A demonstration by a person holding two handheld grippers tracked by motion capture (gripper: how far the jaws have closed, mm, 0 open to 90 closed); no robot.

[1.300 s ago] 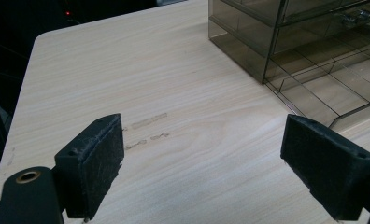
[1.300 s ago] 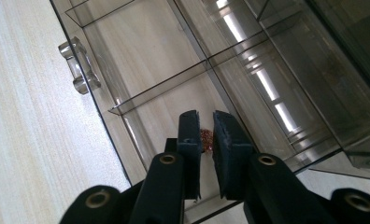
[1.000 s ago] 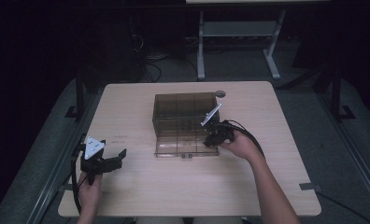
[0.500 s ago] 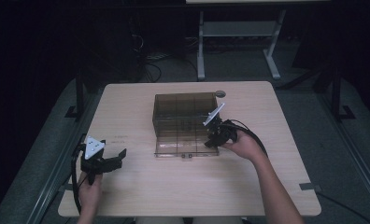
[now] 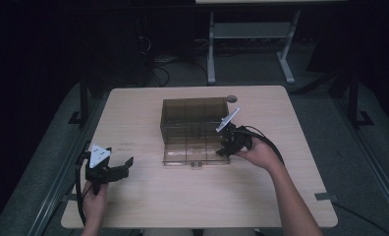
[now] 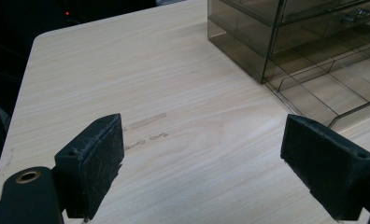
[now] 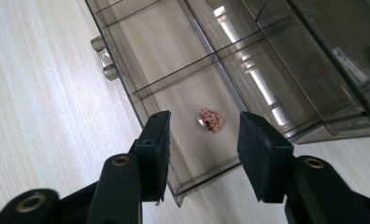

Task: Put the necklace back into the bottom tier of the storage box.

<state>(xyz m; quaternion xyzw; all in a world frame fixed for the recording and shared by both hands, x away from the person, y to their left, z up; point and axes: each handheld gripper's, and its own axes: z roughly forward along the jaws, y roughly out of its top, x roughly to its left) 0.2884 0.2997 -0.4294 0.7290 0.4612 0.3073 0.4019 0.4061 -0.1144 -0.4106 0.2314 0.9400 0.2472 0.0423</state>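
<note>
**Right gripper spread above a small pink piece in the pulled-out drawer**

The right gripper [image 7: 202,156] hangs over the end compartment of the open drawer [image 7: 174,81], its jaws apart and just lately opening; nothing is pinched between them. In the right gripper view a small crumpled pink-and-copper piece [image 7: 210,119] lies free on the floor of that compartment, seen in the gap between the two black pads and touching neither. The drawer is smoky clear plastic, split by dividers, with a small handle [image 7: 104,57] on its front wall.

In the high view the drawer [image 5: 192,155] is pulled out toward the person from the bottom of a tinted drawer cabinet [image 5: 192,118] that stands near the middle of the wooden table [image 5: 148,206]. The right gripper [image 5: 227,147] sits at the drawer's right end.

The left gripper [image 6: 204,163], well apart at the table's left side, has its jaws spread wide over bare tabletop, holding nothing. It points toward the cabinet [image 6: 286,32].
</note>
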